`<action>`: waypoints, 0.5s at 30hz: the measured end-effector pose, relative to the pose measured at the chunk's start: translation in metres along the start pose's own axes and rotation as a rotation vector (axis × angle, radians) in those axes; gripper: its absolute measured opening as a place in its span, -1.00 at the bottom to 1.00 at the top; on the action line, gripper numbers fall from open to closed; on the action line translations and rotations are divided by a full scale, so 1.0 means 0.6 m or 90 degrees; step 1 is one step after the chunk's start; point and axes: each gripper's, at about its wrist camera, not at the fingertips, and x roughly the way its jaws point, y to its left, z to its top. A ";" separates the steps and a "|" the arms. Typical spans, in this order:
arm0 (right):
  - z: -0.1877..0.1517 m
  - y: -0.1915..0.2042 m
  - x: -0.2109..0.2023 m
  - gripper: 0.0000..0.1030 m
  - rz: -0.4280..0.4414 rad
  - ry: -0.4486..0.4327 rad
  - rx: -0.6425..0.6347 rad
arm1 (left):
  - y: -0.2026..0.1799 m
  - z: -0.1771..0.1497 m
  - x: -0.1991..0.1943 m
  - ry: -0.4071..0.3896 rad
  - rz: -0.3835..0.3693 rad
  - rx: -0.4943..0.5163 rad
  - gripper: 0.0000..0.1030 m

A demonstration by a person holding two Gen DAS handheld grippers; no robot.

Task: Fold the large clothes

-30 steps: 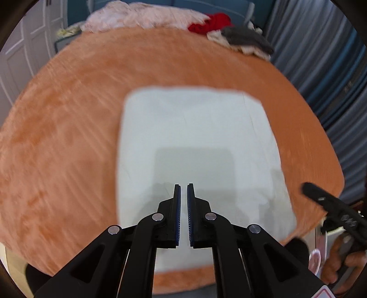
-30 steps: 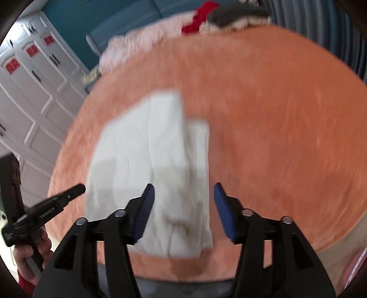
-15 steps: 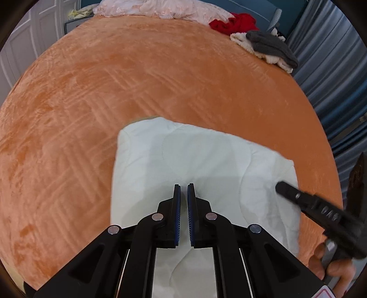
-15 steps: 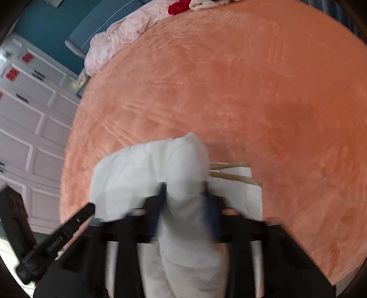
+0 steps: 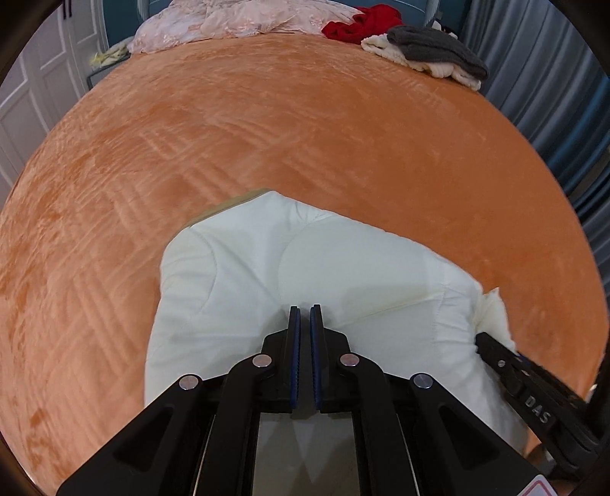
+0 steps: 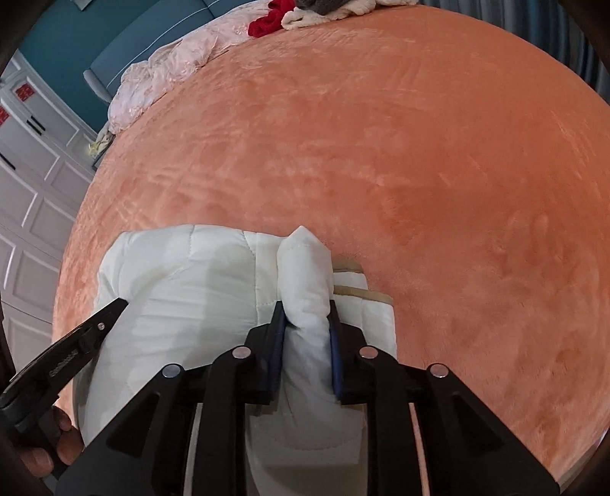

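A folded white quilted garment (image 5: 305, 274) lies near the front edge of the orange plush bed cover (image 5: 267, 133). My left gripper (image 5: 304, 309) is shut with nothing between its pads, its tips resting on top of the garment. My right gripper (image 6: 306, 305) is shut on a thick fold of the garment (image 6: 303, 278) at its right side. The right gripper also shows in the left wrist view (image 5: 484, 337), at the garment's right edge. The left gripper shows in the right wrist view (image 6: 118, 305), over the garment's left part.
A pink quilt (image 5: 228, 19), a red garment (image 5: 358, 23) and a grey and cream pile (image 5: 431, 49) lie at the bed's far end. White cabinet doors (image 6: 30, 160) stand on the left, blue curtains (image 5: 553, 114) on the right.
My right gripper went from open above the garment to shut on a thick fold of it. My left gripper, still shut, came down onto the garment, which has bunched up.
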 end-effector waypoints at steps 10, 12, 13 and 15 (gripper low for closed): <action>-0.010 0.031 0.025 -0.59 -0.062 -0.044 -0.080 | -0.008 -0.008 0.042 -0.024 0.032 0.015 -1.00; -0.010 0.030 0.029 -0.59 -0.061 -0.050 -0.081 | -0.012 -0.010 0.046 -0.031 0.042 0.020 -1.00; -0.011 0.028 0.031 -0.60 -0.059 -0.052 -0.080 | -0.013 -0.011 0.048 -0.033 0.046 0.022 -1.00; -0.010 0.026 0.033 -0.59 -0.053 -0.055 -0.078 | -0.014 -0.012 0.051 -0.037 0.052 0.023 -1.00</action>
